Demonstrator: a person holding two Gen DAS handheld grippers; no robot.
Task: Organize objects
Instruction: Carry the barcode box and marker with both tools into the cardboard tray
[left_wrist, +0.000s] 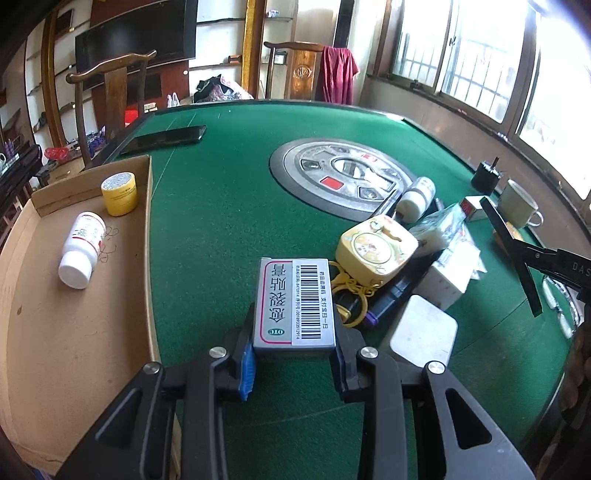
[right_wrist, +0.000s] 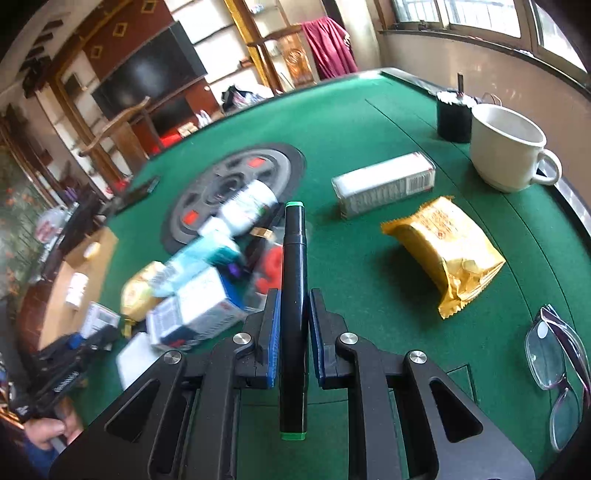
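The left gripper (left_wrist: 295, 350) pinches a grey box (left_wrist: 295, 302) above the table (left_wrist: 229, 221), the tray (left_wrist: 74, 314) at nine o'clock. The right gripper (right_wrist: 293, 332) clamps a black marker (right_wrist: 294, 295), its tip toward twelve.

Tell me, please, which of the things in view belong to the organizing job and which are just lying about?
In the job: medicine box held by the left gripper; black marker held by the right gripper; cardboard tray with white bottle and yellow jar.

Probably just lying about: mug, glasses, phone.
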